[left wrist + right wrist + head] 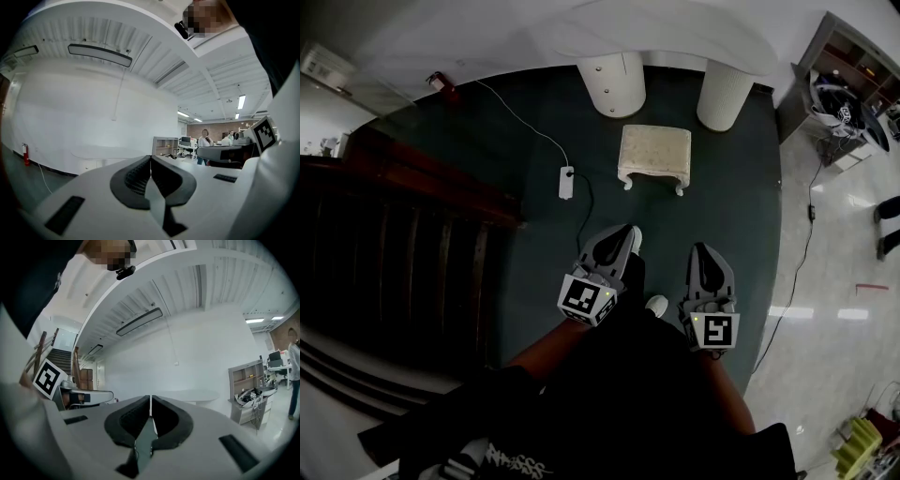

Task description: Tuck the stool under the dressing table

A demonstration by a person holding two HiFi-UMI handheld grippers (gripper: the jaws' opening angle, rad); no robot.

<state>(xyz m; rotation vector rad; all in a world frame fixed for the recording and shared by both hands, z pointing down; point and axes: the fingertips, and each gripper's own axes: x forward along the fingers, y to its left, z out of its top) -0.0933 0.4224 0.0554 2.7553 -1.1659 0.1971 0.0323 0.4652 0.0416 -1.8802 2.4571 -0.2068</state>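
Note:
A cream stool (654,155) with short curved legs stands on the dark green carpet (731,197), just in front of the white dressing table (675,33). It sits opposite the gap between the table's two round pedestals (612,82). My left gripper (629,232) and right gripper (703,248) are held side by side near my body, well short of the stool, both shut with nothing between the jaws. The left gripper view shows shut pads (140,176) and the right gripper view shows shut pads (164,416), each aimed at the white wall; the stool is outside both views.
A white power strip (566,181) with its cable lies on the carpet left of the stool. A dark wooden stair rail (403,234) fills the left side. A grey shelf unit (839,84) and a floor cable (811,211) are at the right. People (205,139) stand far off.

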